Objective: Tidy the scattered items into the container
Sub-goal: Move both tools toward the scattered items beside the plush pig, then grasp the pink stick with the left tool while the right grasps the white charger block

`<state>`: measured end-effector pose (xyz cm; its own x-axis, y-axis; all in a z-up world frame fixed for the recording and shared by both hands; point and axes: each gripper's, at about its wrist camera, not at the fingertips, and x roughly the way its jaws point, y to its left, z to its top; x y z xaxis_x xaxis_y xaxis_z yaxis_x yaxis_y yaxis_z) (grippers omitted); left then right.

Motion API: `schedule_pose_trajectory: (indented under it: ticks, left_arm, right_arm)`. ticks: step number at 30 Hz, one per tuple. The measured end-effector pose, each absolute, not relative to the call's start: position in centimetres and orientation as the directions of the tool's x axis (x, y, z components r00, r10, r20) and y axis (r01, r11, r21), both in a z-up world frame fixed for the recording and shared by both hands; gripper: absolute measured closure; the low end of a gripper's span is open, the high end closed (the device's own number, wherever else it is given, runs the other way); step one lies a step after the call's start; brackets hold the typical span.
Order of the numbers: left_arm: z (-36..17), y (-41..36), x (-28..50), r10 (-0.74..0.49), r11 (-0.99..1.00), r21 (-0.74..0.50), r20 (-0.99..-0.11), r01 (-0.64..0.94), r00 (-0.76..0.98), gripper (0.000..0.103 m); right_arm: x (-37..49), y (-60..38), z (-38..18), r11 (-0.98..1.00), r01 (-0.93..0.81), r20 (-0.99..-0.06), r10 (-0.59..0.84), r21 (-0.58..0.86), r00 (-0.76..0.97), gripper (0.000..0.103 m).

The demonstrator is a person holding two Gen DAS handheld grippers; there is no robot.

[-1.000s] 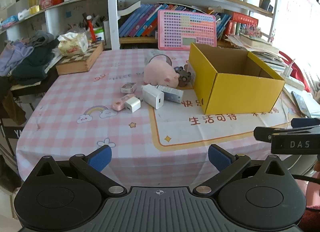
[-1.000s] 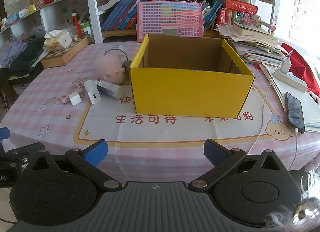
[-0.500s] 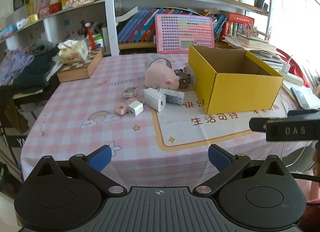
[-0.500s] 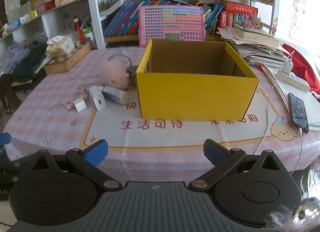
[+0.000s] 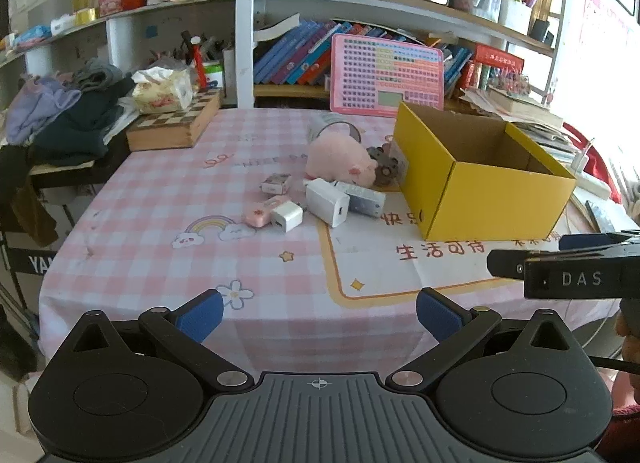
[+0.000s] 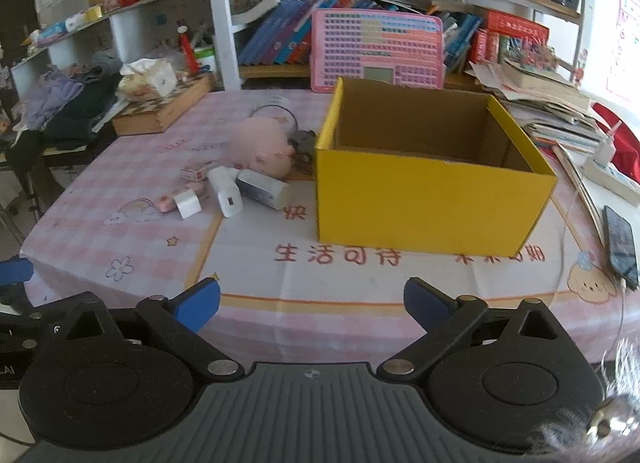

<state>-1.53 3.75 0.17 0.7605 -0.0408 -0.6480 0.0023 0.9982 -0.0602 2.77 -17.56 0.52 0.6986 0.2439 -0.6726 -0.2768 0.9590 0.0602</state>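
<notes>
Two hand-held grippers hover at the near table edge, holding nothing. At left, the left gripper (image 5: 318,315) has its jaws wide apart. Small chargers (image 5: 326,201) and a pink plush pig (image 5: 340,161) lie scattered mid-table, just left of the empty yellow box (image 5: 492,199), probably awaiting collection. At right, the right gripper (image 6: 312,303) faces the box, jaws closing on nothing.
</notes>
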Motion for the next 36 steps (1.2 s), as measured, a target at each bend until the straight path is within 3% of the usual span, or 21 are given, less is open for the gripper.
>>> schedule_pose_trajectory:
  ticks: [12,27,36]
  left_arm:
    - [-0.2,5.1,-0.1,-0.032,0.999,-0.052,-0.647,-0.002,0.762,0.0]
    - [-1.9,8.1,5.9,-0.064,0.998,-0.057,-0.672,0.035,0.738,0.002]
    - [-2.9,8.9,9.0,-0.077,0.997,-0.033,-0.69,0.075,0.72,0.014]
  right_arm:
    - [4.7,-15.0,0.1,0.929,-0.361,-0.649,0.326,0.084,0.687,0.048]
    - [9.3,-10.5,-1.1,0.888,-0.457,-0.66,0.371,0.048,0.653,0.052]
    - [12.2,-8.4,-1.9,0.871,-0.49,-0.696,0.379,0.044,0.611,0.053]
